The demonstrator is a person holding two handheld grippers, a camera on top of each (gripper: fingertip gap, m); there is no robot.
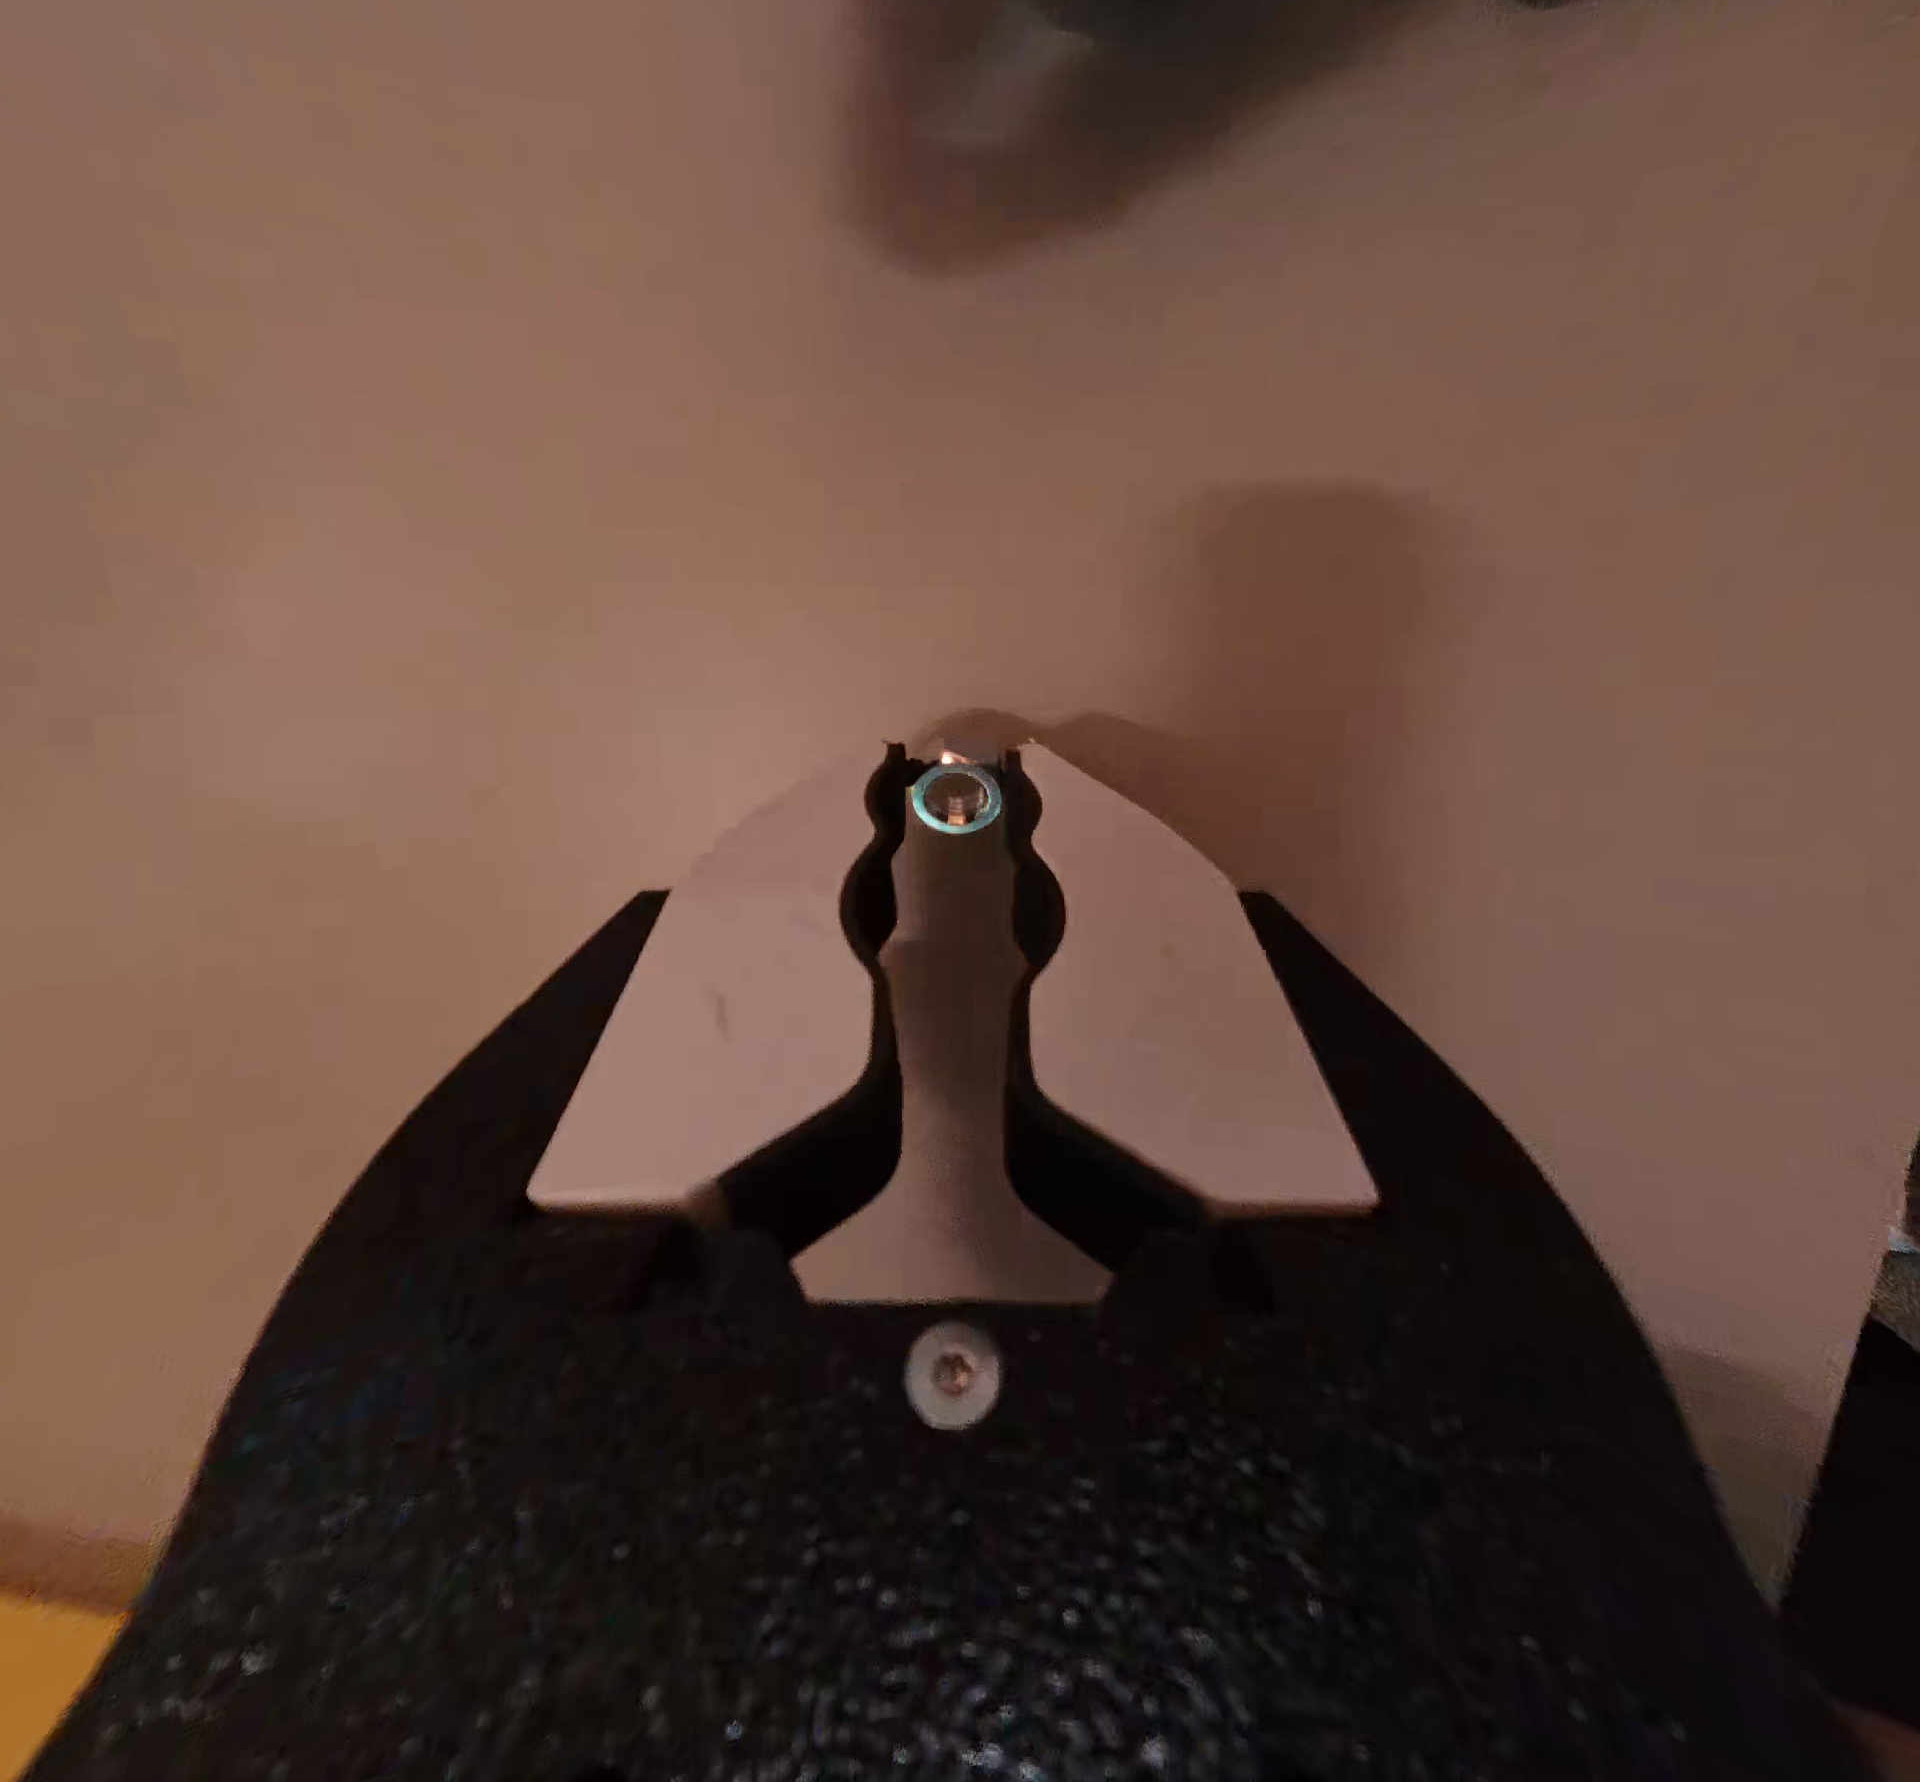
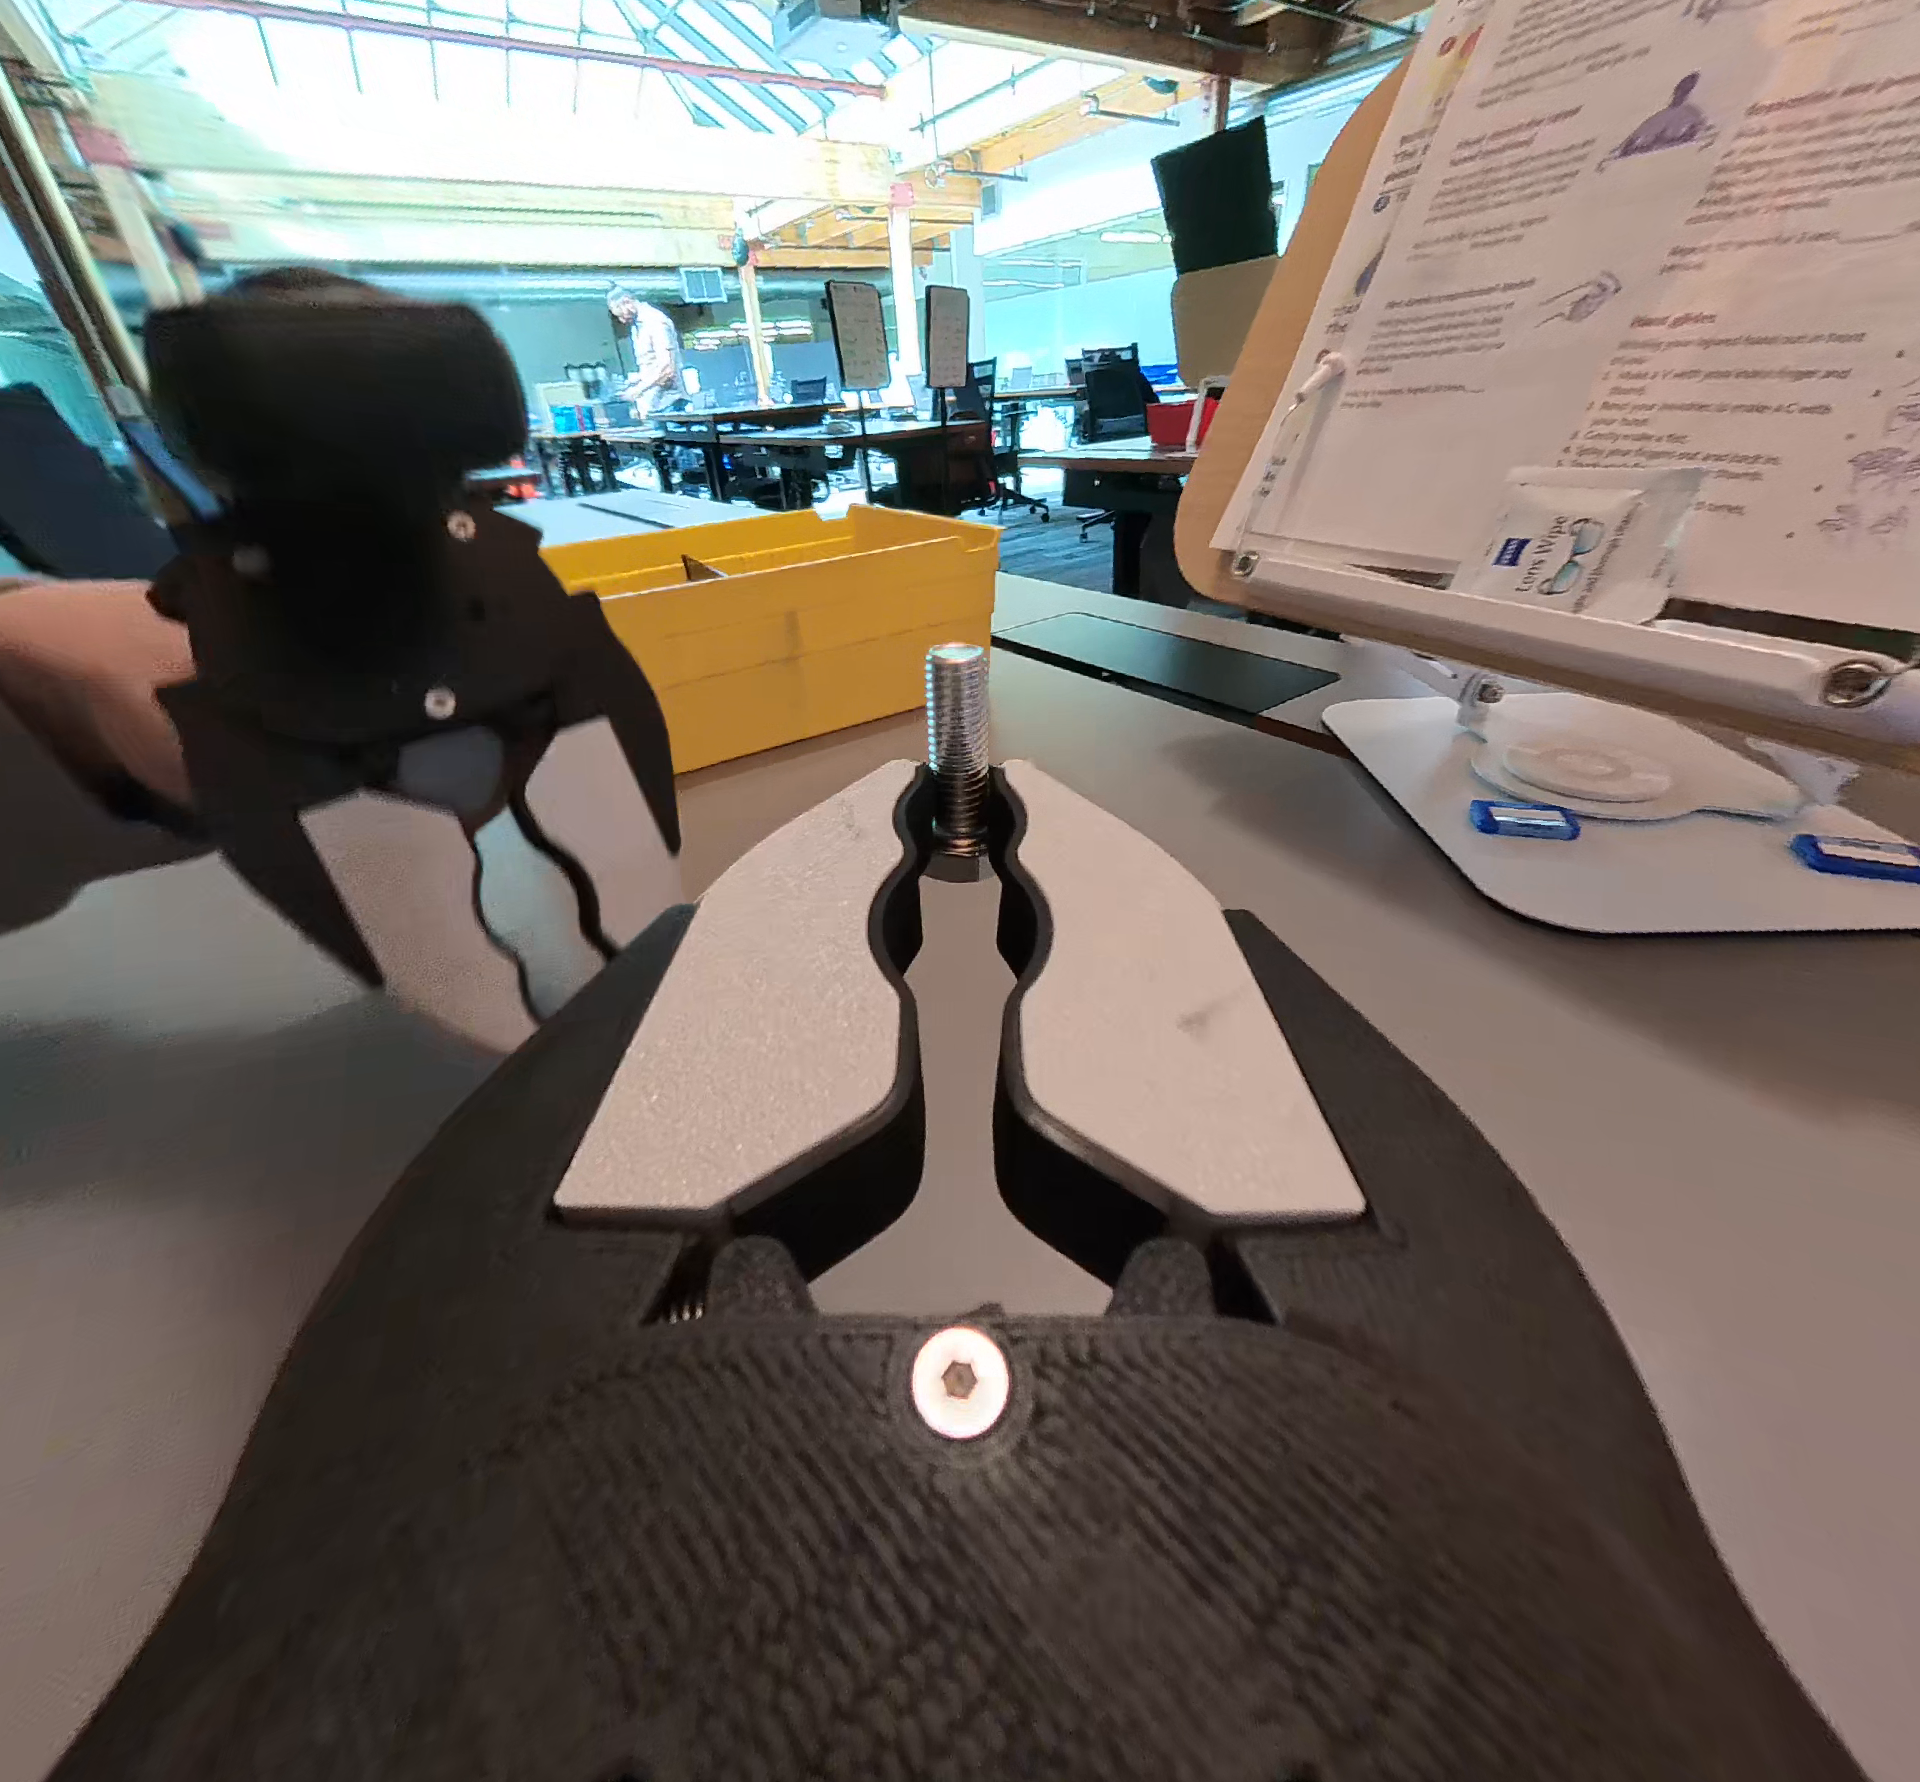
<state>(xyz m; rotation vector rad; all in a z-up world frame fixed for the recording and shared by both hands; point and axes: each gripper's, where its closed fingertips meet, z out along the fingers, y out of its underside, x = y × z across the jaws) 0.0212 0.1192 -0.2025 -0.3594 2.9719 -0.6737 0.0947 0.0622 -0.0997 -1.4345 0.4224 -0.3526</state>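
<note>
The right gripper (image 2: 958,818) clamps an upright bolt (image 2: 956,704); the left gripper (image 1: 956,802), to its left, pinches a nut (image 1: 956,802).

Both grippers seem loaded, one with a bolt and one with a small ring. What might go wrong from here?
1. The right gripper grips the upright bolt only low on its thread, so a knock may tilt it.
2. The small metal washer sits at the very tips of the left gripper and may slip out.
</note>
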